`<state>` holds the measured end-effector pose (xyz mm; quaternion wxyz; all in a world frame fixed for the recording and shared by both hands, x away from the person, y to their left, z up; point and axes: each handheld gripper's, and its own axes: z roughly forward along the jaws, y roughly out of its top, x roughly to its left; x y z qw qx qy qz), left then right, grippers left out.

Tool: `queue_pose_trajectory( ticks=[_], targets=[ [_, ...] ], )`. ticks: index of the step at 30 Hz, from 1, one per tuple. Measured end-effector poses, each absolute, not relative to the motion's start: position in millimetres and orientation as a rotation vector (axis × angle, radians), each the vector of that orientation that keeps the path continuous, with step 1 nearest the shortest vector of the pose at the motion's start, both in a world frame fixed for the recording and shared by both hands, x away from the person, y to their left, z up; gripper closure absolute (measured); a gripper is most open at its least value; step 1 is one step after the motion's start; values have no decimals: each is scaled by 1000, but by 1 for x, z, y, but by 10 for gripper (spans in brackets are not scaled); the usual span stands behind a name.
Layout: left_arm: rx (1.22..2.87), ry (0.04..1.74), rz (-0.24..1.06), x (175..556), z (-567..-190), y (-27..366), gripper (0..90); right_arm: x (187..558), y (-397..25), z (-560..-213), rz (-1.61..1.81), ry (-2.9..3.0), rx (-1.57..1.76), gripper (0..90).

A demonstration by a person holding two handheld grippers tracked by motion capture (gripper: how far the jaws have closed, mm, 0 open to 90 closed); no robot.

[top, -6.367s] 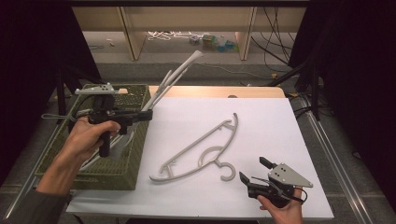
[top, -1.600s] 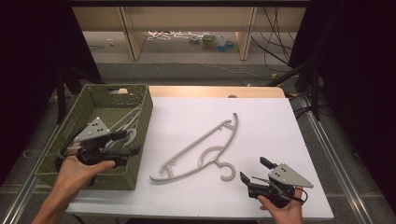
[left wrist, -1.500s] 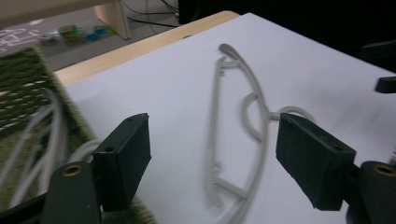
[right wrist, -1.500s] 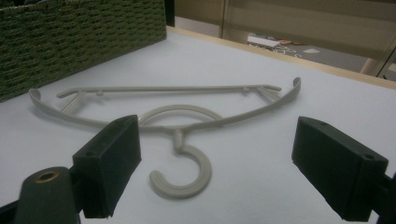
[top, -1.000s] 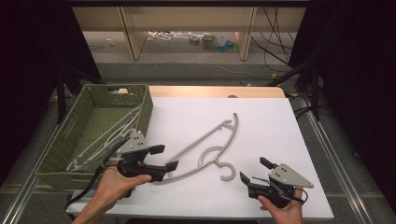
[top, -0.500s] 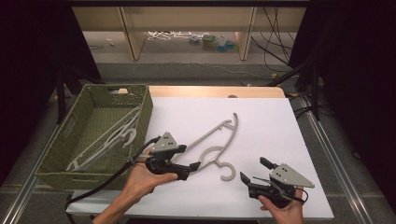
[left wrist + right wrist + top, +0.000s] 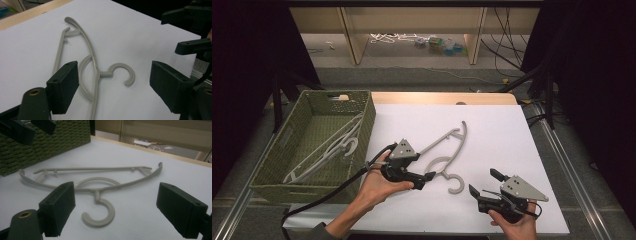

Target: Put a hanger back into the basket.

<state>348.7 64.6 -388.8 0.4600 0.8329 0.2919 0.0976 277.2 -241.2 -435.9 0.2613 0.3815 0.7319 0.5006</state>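
Observation:
A grey plastic hanger (image 7: 447, 150) lies flat on the white table top, its hook (image 7: 456, 184) pointing toward the front edge. My left gripper (image 7: 424, 174) hovers open just left of the hook, over the hanger's middle. In the left gripper view the hanger (image 7: 92, 62) lies between the wide-apart jaws of that gripper (image 7: 113, 75), untouched. My right gripper (image 7: 483, 181) rests open near the front right, a short way from the hook. In the right gripper view the hanger (image 7: 100, 187) lies ahead of that gripper (image 7: 115, 202), with nothing between its jaws.
A green woven basket (image 7: 337, 94) stands at the table's left and holds grey hangers (image 7: 332, 147). The white board (image 7: 512, 130) is bare to the right of the hanger. A wooden strip runs along the table's far edge. The basket wall (image 7: 50, 145) is in the right gripper view.
The left gripper let go of a hanger into the basket, then moved right across the table to hover open over the lying hanger. The right gripper has stayed put.

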Motion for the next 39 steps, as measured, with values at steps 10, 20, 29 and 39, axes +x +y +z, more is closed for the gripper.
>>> queue_pose_trajectory(
  ticks=[10,20,29,39],
  targets=[
    [2183,693,230,368,-408,56,236,277,-239,-436,1369,1979,1019,163],
    [2321,683,203,386,-428,46,275,277,-239,-435,1352,1985,1014,162],
    [2484,672,182,391,-447,43,333,277,-239,-435,1355,1984,1014,162],
    [2577,662,124,394,-462,40,445,277,-239,-435,1353,1985,1009,162]
  ],
)
